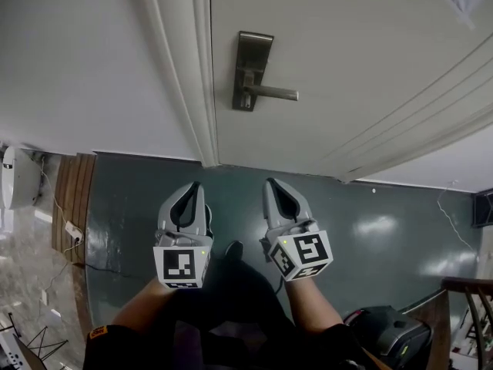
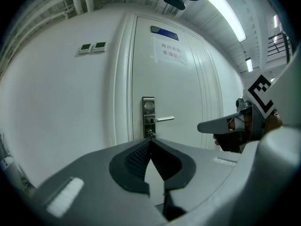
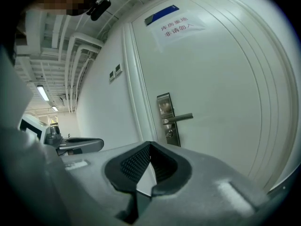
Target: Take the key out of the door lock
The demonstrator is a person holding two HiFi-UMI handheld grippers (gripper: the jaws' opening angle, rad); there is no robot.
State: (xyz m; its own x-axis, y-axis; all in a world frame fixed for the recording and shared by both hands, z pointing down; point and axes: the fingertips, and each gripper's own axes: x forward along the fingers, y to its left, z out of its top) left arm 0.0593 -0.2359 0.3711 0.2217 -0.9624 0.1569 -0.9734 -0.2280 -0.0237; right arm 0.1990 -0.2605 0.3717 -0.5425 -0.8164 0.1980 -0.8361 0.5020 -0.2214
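Note:
The white door carries a metal lock plate (image 1: 250, 69) with a lever handle (image 1: 274, 93). A small key (image 2: 151, 133) sticks out of the cylinder under the handle and also shows as the key (image 3: 170, 133) in the right gripper view. It is too small to make out in the head view. My left gripper (image 1: 191, 186) and right gripper (image 1: 270, 183) are held side by side at waist height, well short of the door, both pointing at it. Both are shut with nothing between the pads.
White door frame (image 1: 202, 75) stands left of the lock, beside a plain wall. A paper notice (image 2: 170, 53) hangs high on the door. Dark green floor (image 1: 385, 230) lies below. A black bag (image 1: 389, 331) and wooden railing (image 1: 470, 295) are at the right; a cable (image 1: 73, 231) is at the left.

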